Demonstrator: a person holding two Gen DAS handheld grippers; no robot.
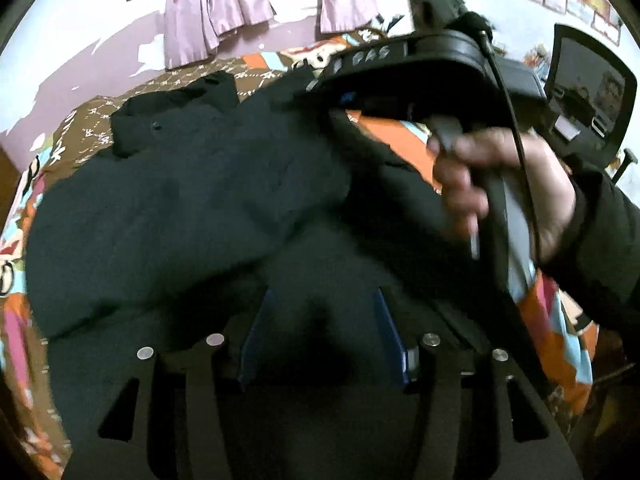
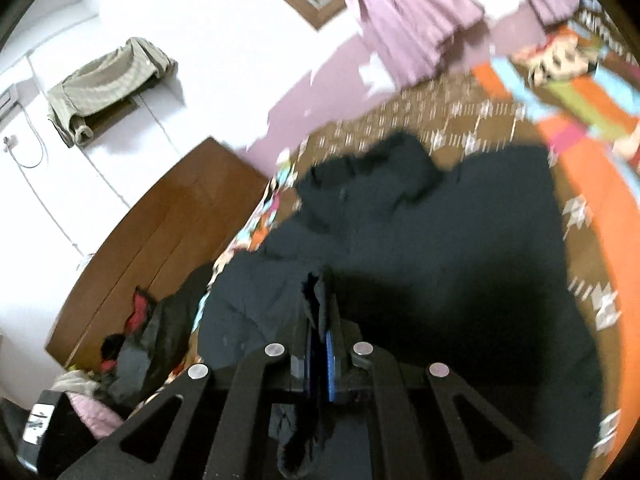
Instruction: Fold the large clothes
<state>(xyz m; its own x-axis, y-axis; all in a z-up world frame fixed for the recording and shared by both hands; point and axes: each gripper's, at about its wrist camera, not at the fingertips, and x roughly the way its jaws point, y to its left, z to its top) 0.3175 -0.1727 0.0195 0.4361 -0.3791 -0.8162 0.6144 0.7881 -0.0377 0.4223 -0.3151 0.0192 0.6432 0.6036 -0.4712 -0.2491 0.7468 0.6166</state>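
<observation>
A: Left gripper (image 1: pixel 320 304)?
B: Jaws spread wide, blue pads apart, nothing between them. It hangs low over the near part of the jacket (image 1: pixel 192 200).

A: Right gripper (image 2: pixel 319 304)?
B: Jaws nearly together, pinching a fold of the jacket (image 2: pixel 420 240); a strip of dark cloth trails down between the fingers toward the camera.

A: Where does the jacket lie?
B: Spread across the bedspread (image 1: pixel 560 340), filling most of both views. Its collar end is bunched at the far side, toward the wall.

A: Anything else from the left camera?
B: A hand (image 1: pixel 500 184) at right grips the other gripper's handle, a cable running past it. That gripper's body crosses the jacket's far right edge.

A: Surroundings?
B: Curtains (image 1: pixel 216 12) hang on the far wall. A monitor (image 1: pixel 592 84) stands far right. From the right camera, a clothes pile (image 2: pixel 132 344) sits near left, off the bed.
</observation>
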